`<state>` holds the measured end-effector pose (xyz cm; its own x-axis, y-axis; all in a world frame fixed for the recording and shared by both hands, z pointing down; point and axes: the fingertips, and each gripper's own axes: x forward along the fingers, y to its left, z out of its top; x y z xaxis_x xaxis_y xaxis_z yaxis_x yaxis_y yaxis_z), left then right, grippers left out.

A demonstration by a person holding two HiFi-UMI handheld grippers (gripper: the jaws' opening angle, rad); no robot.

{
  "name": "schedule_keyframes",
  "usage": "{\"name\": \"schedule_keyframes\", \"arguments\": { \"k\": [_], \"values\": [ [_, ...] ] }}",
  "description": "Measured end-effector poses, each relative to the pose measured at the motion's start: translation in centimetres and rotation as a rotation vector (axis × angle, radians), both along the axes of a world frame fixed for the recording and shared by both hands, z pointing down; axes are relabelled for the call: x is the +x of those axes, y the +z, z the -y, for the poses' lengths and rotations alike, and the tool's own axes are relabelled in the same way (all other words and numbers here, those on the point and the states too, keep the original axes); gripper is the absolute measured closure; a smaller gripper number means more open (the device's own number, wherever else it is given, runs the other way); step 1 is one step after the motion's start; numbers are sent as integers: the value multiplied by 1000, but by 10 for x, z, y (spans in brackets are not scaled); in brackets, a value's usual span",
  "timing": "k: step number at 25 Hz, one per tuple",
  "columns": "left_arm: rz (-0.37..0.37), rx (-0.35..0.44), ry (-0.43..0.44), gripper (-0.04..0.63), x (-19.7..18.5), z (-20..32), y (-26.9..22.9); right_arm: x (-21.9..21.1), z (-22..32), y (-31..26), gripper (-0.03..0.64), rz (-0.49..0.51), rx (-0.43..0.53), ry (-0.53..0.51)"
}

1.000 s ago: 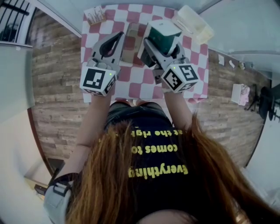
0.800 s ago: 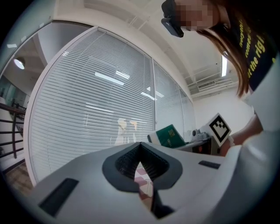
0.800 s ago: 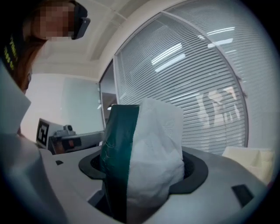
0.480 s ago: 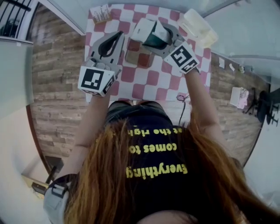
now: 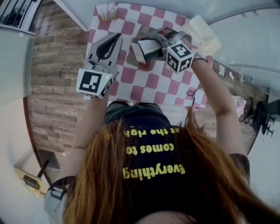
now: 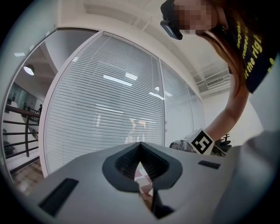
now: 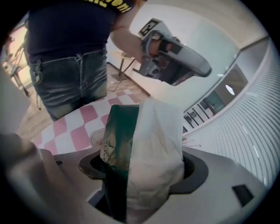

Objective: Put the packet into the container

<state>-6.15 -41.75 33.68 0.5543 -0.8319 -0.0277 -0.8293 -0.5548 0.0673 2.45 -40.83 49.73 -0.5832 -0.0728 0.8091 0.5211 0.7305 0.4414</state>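
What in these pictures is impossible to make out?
Container: head view, mostly covered by the packet; inside unseen.
Packet's print: right gripper view, crumpled and blurred.
Box at the far edge of the table: head view, too small to identify.
Table: left gripper view, blocked by the left tongs, only a sliver shows.

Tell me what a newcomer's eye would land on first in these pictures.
First is the green-and-white packet, clamped in the jaws of the right gripper above the pink-and-white checked table. Next is the left gripper, jaws together and empty, over the table's left side. A clear tub sits at the table's far right corner.
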Motion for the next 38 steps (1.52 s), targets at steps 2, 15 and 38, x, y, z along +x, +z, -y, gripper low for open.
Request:
{"name": "schedule_keyframes", "arguments": {
  "k": [2,15,38],
  "values": [
    [1,-1,-18,595,-2,-2,1,3,-4,13,232,-77,27,-99],
    [5,-21,-144,595,-30,-14,8,11,-14,62,230,-309,100,-455],
    [12,-33,-225,595,-51,-26,13,4,-17,107,189,-407,59,-562]
  ]
}}
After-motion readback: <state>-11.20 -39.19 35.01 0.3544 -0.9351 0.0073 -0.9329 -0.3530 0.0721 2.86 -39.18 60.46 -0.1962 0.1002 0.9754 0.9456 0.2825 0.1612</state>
